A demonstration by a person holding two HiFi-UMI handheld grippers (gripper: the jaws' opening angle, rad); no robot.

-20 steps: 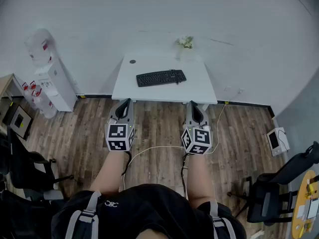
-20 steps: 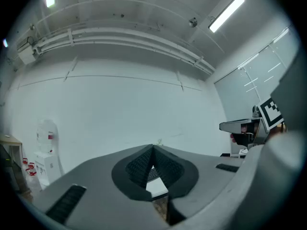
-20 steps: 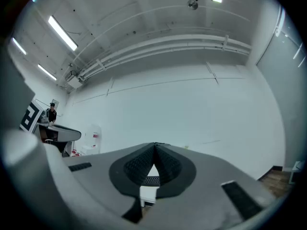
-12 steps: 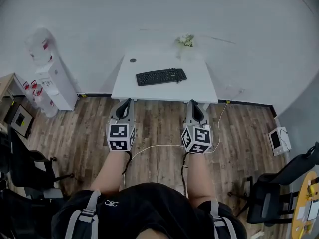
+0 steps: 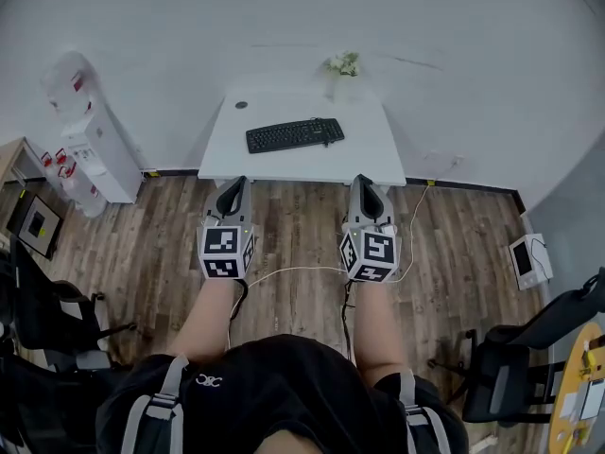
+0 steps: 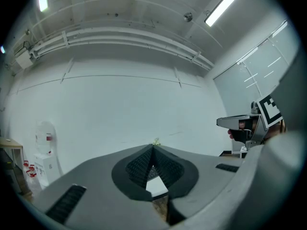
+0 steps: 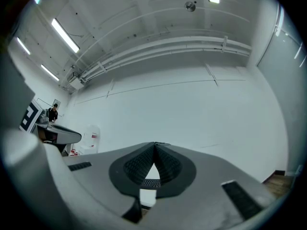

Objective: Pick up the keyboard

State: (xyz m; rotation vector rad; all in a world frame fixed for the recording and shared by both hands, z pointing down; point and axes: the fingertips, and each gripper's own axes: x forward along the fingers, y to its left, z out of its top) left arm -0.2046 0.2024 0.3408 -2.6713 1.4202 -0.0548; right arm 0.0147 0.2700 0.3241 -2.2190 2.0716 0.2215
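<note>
Well apart: keyboard [image 5: 295,135] on counter [image 5: 383,159], upper centre, long axis left-right; left gripper [image 5: 233,187], right gripper [image 5: 367,187] below (fingers pressed together, empty), about equally near.

- The head view looks from above the person's shoulders, forward and steeply down: floor [image 5: 302,225] near, white desk [image 5: 378,154] well ahead against the wall [image 5: 473,64]
- The left gripper view rides the left gripper [image 5: 232,185], facing that wall level, low
- The right gripper view rides the right gripper [image 5: 367,185], tipped slightly up, showing more ceiling [image 7: 144,23]
- All three share desk and wall; each gripper view catches the other gripper at its edge
</note>
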